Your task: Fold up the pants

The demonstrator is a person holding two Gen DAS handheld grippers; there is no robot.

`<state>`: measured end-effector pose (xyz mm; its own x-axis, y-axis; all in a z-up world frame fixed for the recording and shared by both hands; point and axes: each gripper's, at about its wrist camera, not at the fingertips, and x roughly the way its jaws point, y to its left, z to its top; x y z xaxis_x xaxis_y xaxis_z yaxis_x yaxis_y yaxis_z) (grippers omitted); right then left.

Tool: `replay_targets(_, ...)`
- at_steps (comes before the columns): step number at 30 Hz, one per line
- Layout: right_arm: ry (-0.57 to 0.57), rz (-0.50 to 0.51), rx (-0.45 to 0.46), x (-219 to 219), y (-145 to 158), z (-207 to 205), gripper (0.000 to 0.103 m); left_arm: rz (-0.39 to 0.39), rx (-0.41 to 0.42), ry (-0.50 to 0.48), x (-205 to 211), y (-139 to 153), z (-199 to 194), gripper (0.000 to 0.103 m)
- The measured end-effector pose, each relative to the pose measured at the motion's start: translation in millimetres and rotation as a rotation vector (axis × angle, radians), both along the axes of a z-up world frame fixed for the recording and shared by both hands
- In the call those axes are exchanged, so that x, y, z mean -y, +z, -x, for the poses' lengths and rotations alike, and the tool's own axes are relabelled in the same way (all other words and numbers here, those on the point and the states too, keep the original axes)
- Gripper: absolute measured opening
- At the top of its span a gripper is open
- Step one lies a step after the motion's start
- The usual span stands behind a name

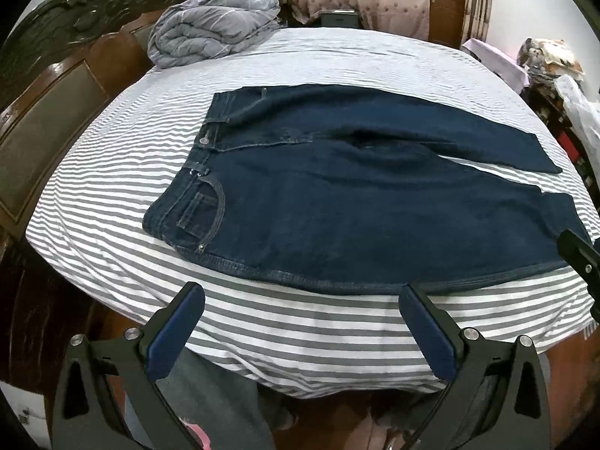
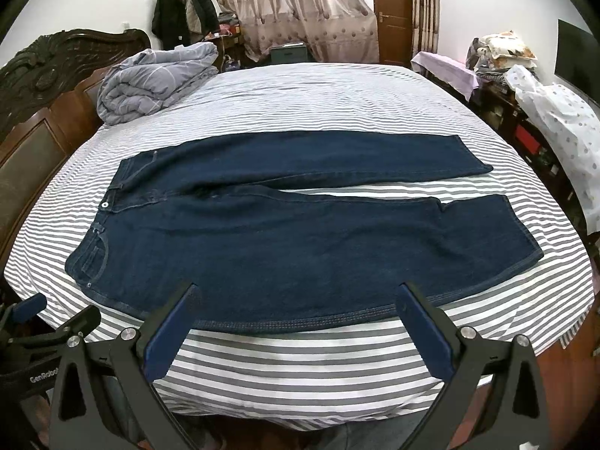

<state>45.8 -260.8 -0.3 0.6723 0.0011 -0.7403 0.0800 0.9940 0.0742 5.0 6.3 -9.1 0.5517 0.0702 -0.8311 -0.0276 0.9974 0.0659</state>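
Both pairs of fingers stand wide apart with nothing between them: the left gripper [image 1: 302, 302] and the right gripper [image 2: 300, 300] hang just short of the near edge of the jeans [image 2: 285, 247], over the striped sheet [image 2: 300, 360] of the bed [image 1: 262, 318]. Beyond the fingertips the jeans lie flat and face up, waistband [image 1: 204, 150] off to the left of the fingers, both legs running to the right with a strip of sheet showing between them. Nothing looks folded yet. My worry is the grab: denim this thick could slip from a shallow pinch, or the fingers could catch the sheet underneath and drag it up with the fold; if one side lifts ahead of the other, the near leg would likely land crooked on the far one. From the right gripper's camera both leg hems [image 2: 525, 251] show, with the left gripper at its lower left corner; the left camera crops the near hem but gives the front pocket [image 1: 204, 206] and button [image 1: 203, 140] clearly. A bundled quilt [image 1: 213, 26] sits well beyond the jeans.
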Motion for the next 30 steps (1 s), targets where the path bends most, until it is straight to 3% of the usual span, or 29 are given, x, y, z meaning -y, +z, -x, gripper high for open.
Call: replay_targets(30, 0.013, -0.018, -0.026, 5.7, -4.1, -0.9, 0.102, 0.014, -0.022, 0.011, -9.3, -4.2, -2.8, 0.103)
